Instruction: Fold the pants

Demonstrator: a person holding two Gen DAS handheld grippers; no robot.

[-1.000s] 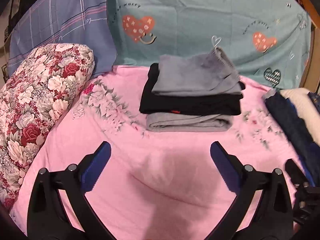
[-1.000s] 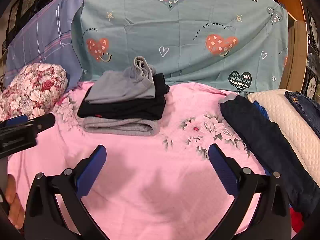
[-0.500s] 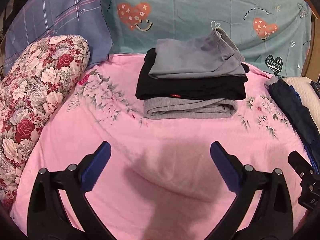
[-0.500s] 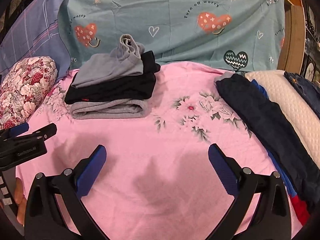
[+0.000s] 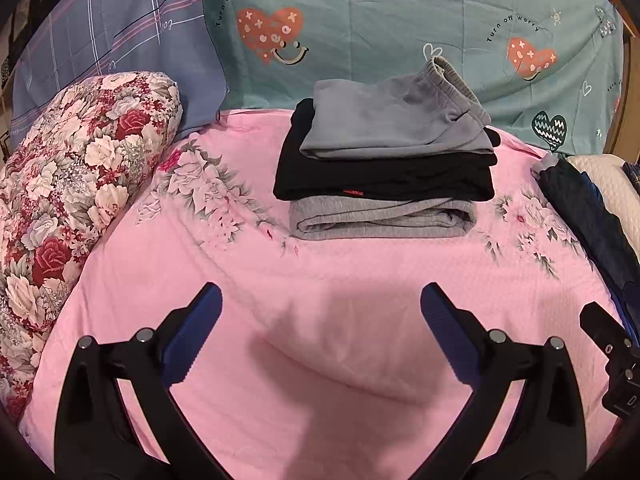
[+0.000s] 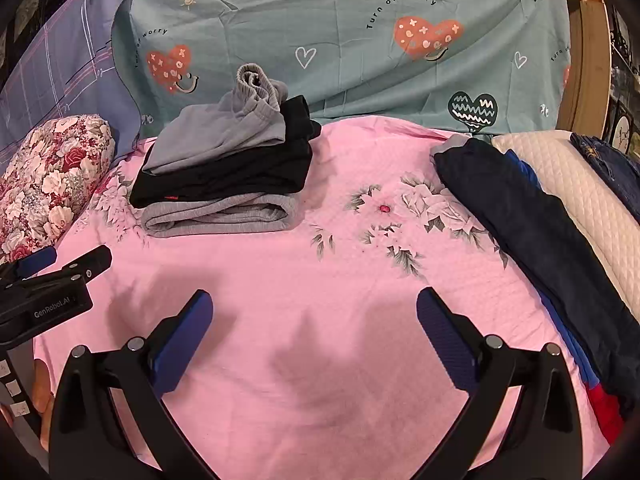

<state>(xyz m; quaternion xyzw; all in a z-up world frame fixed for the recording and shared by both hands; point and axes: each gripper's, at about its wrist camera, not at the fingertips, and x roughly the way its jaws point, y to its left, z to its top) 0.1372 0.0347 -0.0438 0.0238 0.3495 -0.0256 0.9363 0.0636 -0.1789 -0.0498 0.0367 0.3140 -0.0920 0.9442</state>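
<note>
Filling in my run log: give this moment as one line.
left gripper: open, empty | right gripper: open, empty | folded stack: three garments | dark pants: unfolded, right side

Black pants (image 5: 384, 172) in folded stack (image 6: 224, 176): mostly covered by blue-grey pair above; red tag too small to read. Bottom grey pair: only front fold showed. Right of stack, dark pants (image 6: 532, 240) ran off frame edge, layers beneath mostly hidden. Left of stack, floral pillow (image 5: 72, 208) cut off by frame edge.
</note>
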